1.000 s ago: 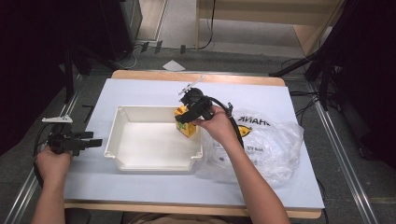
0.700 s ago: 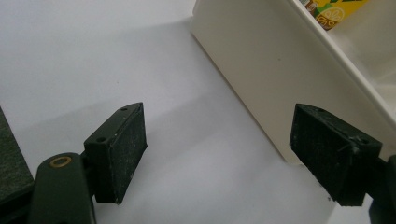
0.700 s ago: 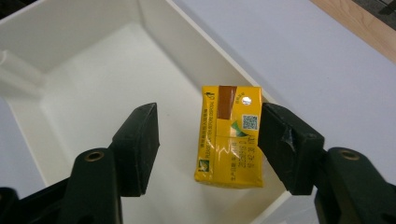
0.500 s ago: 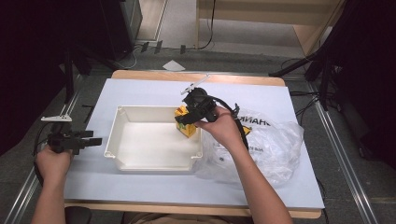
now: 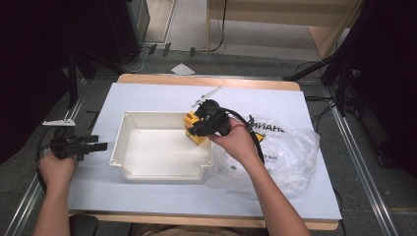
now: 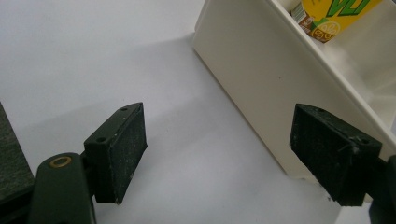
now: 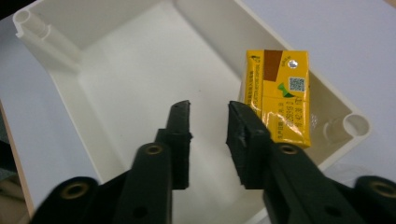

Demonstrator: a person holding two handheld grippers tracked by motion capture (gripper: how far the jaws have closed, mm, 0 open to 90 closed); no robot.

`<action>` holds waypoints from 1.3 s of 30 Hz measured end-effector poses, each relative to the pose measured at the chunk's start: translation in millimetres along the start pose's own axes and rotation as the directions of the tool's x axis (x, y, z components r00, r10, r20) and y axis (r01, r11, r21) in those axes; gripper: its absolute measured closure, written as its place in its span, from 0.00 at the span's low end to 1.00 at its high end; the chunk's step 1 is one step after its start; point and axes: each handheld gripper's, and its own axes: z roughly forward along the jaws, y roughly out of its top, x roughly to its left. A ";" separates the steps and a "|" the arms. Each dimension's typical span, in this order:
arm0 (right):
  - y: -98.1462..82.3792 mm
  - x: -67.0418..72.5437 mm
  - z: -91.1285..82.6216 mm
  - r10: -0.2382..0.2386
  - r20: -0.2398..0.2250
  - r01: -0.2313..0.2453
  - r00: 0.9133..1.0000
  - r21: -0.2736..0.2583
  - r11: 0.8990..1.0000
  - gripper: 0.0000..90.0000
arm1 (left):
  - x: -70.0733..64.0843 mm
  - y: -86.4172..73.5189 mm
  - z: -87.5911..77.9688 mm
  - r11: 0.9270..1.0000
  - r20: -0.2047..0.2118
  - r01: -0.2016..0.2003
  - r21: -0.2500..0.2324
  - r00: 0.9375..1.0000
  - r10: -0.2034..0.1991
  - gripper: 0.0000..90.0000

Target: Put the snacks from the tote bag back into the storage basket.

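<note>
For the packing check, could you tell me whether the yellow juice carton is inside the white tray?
Inside: the yellow juice carton stands in the corner of the white tray, against its wall.

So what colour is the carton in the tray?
Yellow carton, brown patch on top; clearest in the right gripper view.

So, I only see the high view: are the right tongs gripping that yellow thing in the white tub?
Observer: No. The right tongs hold nothing. Their jaws have just been closing on air, and the yellow carton sits beside them in a corner of the white tub.
Visitor: What sort of carton?
Observer: A drink carton, with a foil straw hole and a QR code. The left gripper view shows a lemon picture on it.
Visitor: And the left tongs?
Observer: The left tongs are open wide with nothing between them, just outside the tub's wall.
</note>
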 end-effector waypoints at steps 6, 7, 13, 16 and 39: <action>-6.8 -3.9 7.4 -0.001 -0.022 0.001 1.000 0.035 0.999 1.00 | 1.3 2.9 2.2 1.000 0.005 -0.003 -0.004 1.000 0.003 0.22; -7.9 -4.8 8.6 0.006 -0.015 -0.005 1.000 0.034 0.999 1.00 | 1.4 3.5 2.6 1.000 0.006 -0.004 -0.003 1.000 0.004 0.22; -14.2 -10.8 16.2 0.036 -0.003 -0.036 0.999 0.040 0.999 1.00 | 2.6 5.6 5.1 1.000 0.014 -0.001 -0.006 1.000 0.001 0.22; -15.5 -11.1 19.8 0.041 -0.003 -0.040 0.999 0.038 0.998 1.00 | 2.9 6.0 5.8 1.000 0.014 0.001 -0.009 1.000 -0.001 0.22; -19.7 -19.5 25.2 0.064 0.010 -0.064 0.998 0.074 0.995 1.00 | 3.4 5.3 4.3 1.000 0.015 0.004 -0.012 1.000 -0.004 0.22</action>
